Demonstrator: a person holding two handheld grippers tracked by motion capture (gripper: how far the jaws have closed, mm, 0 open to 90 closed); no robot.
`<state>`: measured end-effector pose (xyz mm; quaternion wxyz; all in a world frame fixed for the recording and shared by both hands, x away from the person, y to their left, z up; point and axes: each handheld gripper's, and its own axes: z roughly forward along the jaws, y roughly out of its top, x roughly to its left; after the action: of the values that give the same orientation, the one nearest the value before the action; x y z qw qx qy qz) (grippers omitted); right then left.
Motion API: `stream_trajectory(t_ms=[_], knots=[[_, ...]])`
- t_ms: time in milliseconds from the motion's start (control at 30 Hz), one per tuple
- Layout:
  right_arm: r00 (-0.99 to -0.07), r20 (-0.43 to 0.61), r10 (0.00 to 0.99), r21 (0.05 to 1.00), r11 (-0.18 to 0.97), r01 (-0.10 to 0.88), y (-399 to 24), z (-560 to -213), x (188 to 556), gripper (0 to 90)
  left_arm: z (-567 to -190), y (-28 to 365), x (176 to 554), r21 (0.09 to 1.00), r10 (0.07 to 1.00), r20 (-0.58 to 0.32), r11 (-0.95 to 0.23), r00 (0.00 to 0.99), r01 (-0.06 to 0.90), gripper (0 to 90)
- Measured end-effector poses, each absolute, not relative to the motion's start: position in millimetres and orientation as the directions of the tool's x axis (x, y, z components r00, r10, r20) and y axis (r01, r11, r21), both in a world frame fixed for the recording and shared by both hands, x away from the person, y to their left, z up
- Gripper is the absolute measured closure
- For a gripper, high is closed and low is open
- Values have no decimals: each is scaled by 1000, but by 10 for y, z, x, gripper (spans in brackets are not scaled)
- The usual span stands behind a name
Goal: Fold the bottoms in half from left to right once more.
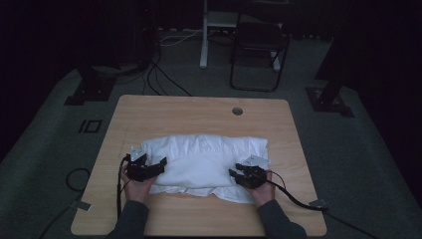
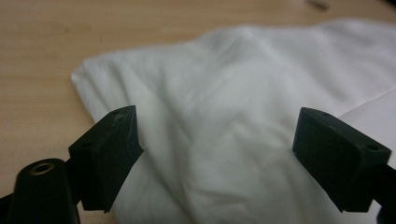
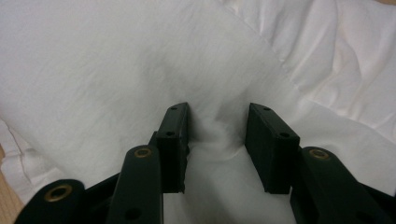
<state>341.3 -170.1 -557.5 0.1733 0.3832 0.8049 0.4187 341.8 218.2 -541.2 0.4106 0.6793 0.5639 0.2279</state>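
A plump white pillow (image 1: 204, 159) in a loose white cover lies across the middle of the wooden table (image 1: 199, 107). My left gripper (image 1: 154, 167) is at the pillow's left end. In the left gripper view its jaws (image 2: 217, 121) stand wide open, with the pillow's (image 2: 233, 84) corner between them and untouched by the pads. My right gripper (image 1: 238, 172) rests on the pillow's front right part. In the right gripper view it (image 3: 219, 109) is shut on a raised fold of the white cover (image 3: 93, 70).
A round cable hole (image 1: 237, 110) sits near the table's far edge. Bare wood lies behind the pillow and along the front edge. On the dark floor beyond stand a chair (image 1: 259, 45), stand feet and cables.
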Motion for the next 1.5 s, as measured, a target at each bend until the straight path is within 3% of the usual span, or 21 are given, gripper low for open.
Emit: stream_trajectory(t_ms=[100,200,267,500,733,867,1000,1067,1300,1500], knots=[[-646,43,762,808,354,471,-1704,-5576,3411,583,-5525,2206,3457,789,967,-118,-46,224,613,112],[-648,40,761,810,355,467,-1703,-5578,3407,582,-5607,2245,3488,759,971,-137,-24,196,651,83],[-648,41,761,811,353,466,-1701,-5581,3403,582,-5635,2241,3496,749,976,-118,-33,182,662,26],[-648,40,761,813,352,463,-1694,-5584,3394,580,-5637,2181,3469,739,982,-68,-68,174,670,29],[-645,37,763,812,354,465,-1686,-5578,3389,574,-5629,2132,3416,753,972,-64,-102,227,650,162],[-646,33,763,811,357,463,-1677,-5572,3385,567,-5596,2096,3393,749,961,-88,-111,264,653,388],[-652,33,758,810,361,461,-1674,-5561,3383,545,-5592,2087,3388,744,937,-157,-96,313,661,693],[-655,32,755,808,367,462,-1674,-5541,3391,515,-5566,2078,3392,741,933,-137,-126,333,660,768],[-660,45,750,846,323,425,-1614,-5268,3459,430,-5352,2228,3401,790,922,-185,-66,339,610,803],[-696,-26,717,843,390,370,-1194,-5180,3575,401,-5021,2227,3409,842,922,-167,-52,350,537,814]])
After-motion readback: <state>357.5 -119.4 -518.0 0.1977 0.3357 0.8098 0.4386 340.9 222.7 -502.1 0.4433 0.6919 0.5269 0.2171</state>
